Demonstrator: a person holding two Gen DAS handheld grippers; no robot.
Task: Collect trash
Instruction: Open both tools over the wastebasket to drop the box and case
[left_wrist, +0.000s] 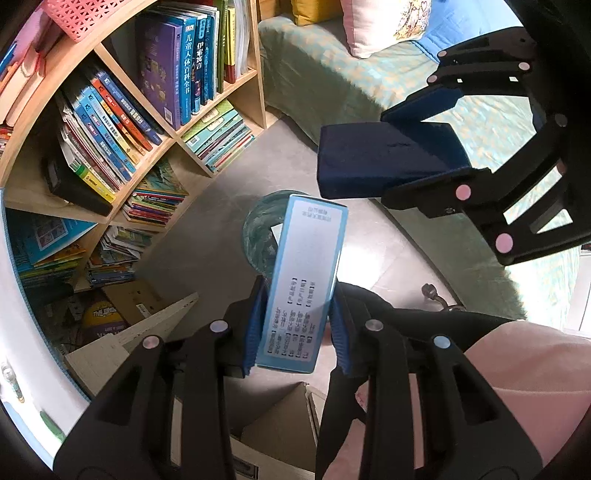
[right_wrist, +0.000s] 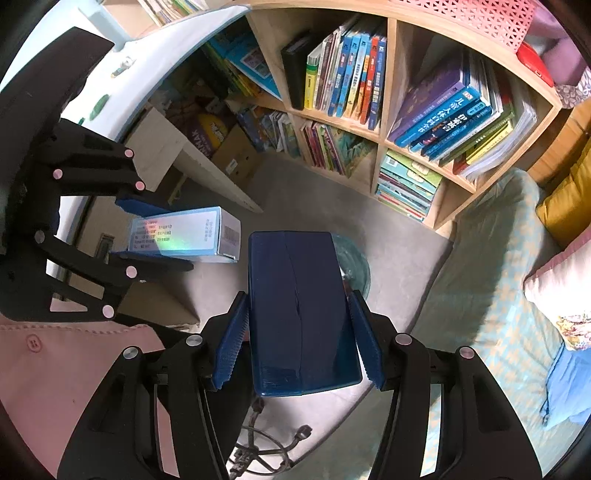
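Left wrist view: bookshelf (left_wrist: 122, 122) at left, packed with books. Centre: left gripper (left_wrist: 297, 325) points down at the grey floor (left_wrist: 207, 240), jaws narrow and clamped on a light-blue box (left_wrist: 306, 280), pads pressing both long sides. Box stands on end along the fingers, printed label facing the camera. Bin (left_wrist: 258, 236) with a clear liner sits on the floor right under the box's far end. Upper right: right gripper (left_wrist: 424, 155) holds a dark-blue box (left_wrist: 376, 162), just beside the bin and above the floor. Bed (left_wrist: 332, 74) with a green cover behind it. Pink sleeve (left_wrist: 517, 387) at lower right.

Right wrist view: left gripper (right_wrist: 155, 236) at left with the light-blue box (right_wrist: 184, 240) lying sideways between its pads. Centre: right gripper (right_wrist: 299, 339), jaws about half open, pads gripping the dark-blue box (right_wrist: 301, 314) on both sides. Bin (right_wrist: 354, 269) peeks out behind that box's right edge. Bookshelf (right_wrist: 388, 110) across the top, bed (right_wrist: 480, 277) at right. Cable (right_wrist: 266, 443) on the floor at bottom.
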